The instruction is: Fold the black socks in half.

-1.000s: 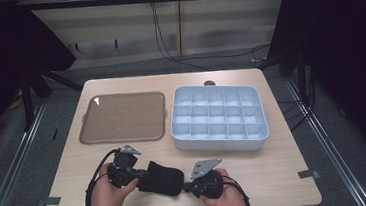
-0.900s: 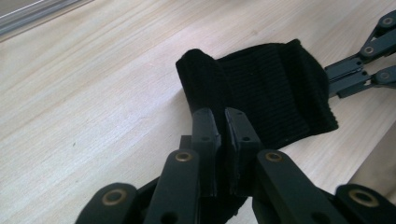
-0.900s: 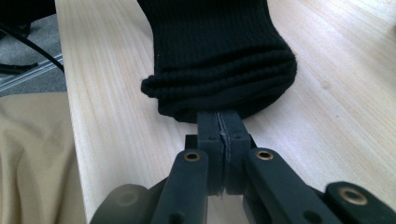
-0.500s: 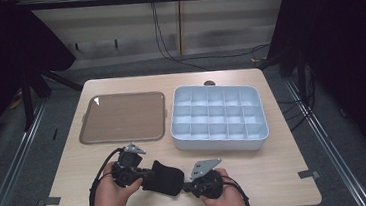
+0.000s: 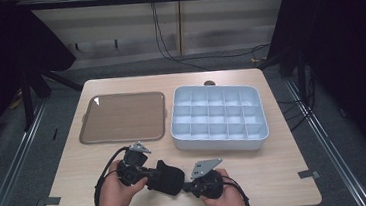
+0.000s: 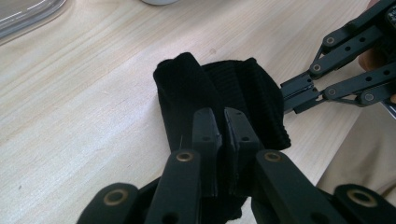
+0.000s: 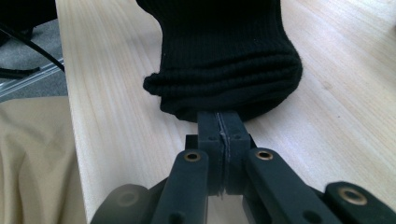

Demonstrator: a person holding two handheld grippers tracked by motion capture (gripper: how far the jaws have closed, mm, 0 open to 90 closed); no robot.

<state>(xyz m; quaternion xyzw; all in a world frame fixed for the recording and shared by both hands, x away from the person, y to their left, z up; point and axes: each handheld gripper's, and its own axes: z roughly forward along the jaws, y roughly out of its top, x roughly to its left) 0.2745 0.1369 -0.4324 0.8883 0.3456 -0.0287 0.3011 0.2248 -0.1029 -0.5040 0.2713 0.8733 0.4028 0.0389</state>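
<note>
A black knitted cloth (image 5: 166, 176), folded into a thick bundle, lies near the table's front edge between both grippers. My left gripper (image 5: 149, 175) comes at it from the left. In the left gripper view its jaws are shut (image 6: 223, 125) on a fold of the cloth (image 6: 233, 88). My right gripper (image 5: 187, 186) comes from the right and is shut on the cloth's ribbed edge (image 7: 224, 60), jaws pressed together (image 7: 220, 122). The right gripper's tips (image 6: 290, 93) touch the cloth's far side in the left gripper view. A hand holds each gripper.
A flat brown tray (image 5: 122, 117) with a pale rim lies at the back left. A white box (image 5: 219, 140) divided into several compartments stands at the back right. A small dark knob (image 5: 209, 83) sits at the far edge. The wooden table (image 5: 277, 165) is bare at the right front.
My left gripper and the cloth have shifted slightly to the right. The right gripper has stayed in place.
</note>
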